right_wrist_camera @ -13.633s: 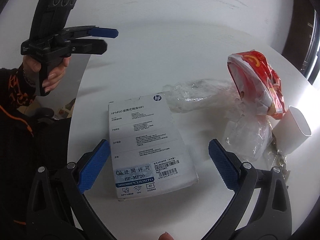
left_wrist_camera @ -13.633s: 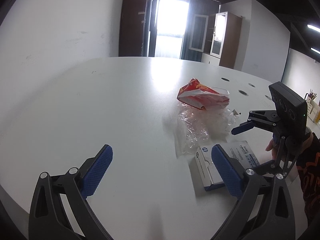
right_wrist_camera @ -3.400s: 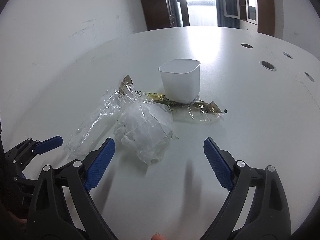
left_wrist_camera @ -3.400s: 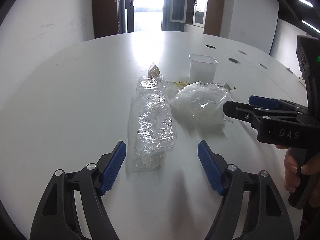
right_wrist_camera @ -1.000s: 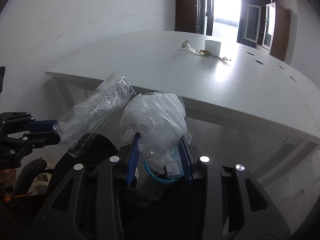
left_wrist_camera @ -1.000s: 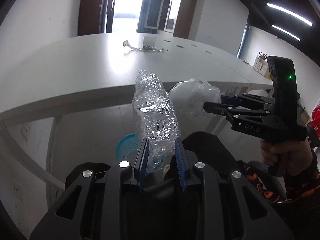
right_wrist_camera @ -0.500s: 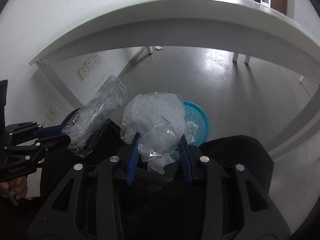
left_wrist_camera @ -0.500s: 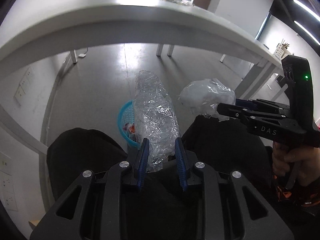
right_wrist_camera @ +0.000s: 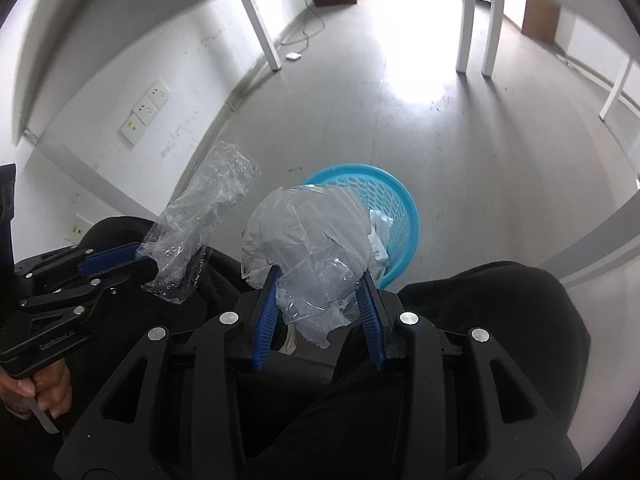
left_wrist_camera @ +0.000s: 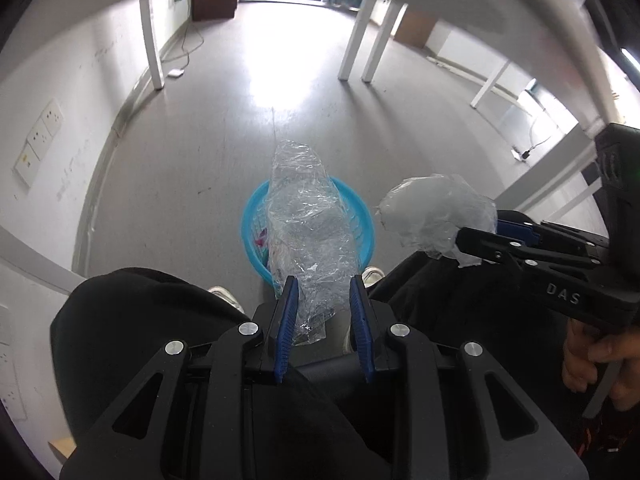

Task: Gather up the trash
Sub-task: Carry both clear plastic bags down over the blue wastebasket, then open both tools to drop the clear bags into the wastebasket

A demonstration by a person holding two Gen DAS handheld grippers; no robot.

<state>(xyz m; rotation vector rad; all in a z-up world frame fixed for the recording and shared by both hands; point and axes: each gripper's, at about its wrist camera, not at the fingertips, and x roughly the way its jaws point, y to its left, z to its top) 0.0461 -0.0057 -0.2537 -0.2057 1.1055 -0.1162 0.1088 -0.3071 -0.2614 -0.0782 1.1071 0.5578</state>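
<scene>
My left gripper (left_wrist_camera: 322, 294) is shut on a long clear plastic wrapper (left_wrist_camera: 308, 220) and holds it above a blue trash basket (left_wrist_camera: 250, 220) on the floor. My right gripper (right_wrist_camera: 320, 284) is shut on a crumpled clear plastic bag (right_wrist_camera: 308, 240), also above the basket (right_wrist_camera: 396, 196). The right gripper and its bag (left_wrist_camera: 436, 214) show at the right of the left wrist view. The left gripper and its wrapper (right_wrist_camera: 204, 208) show at the left of the right wrist view. The basket holds some trash.
The person's black-clad knees (left_wrist_camera: 132, 320) sit on both sides of the basket. White table legs (left_wrist_camera: 356, 36) stand on the grey floor beyond it. A white wall with sockets (right_wrist_camera: 148, 108) runs along the left. The table's underside arcs overhead.
Both grippers have tilted further down with their plastic. The basket now sits straight ahead of the fingers, and the tabletop has left the view.
</scene>
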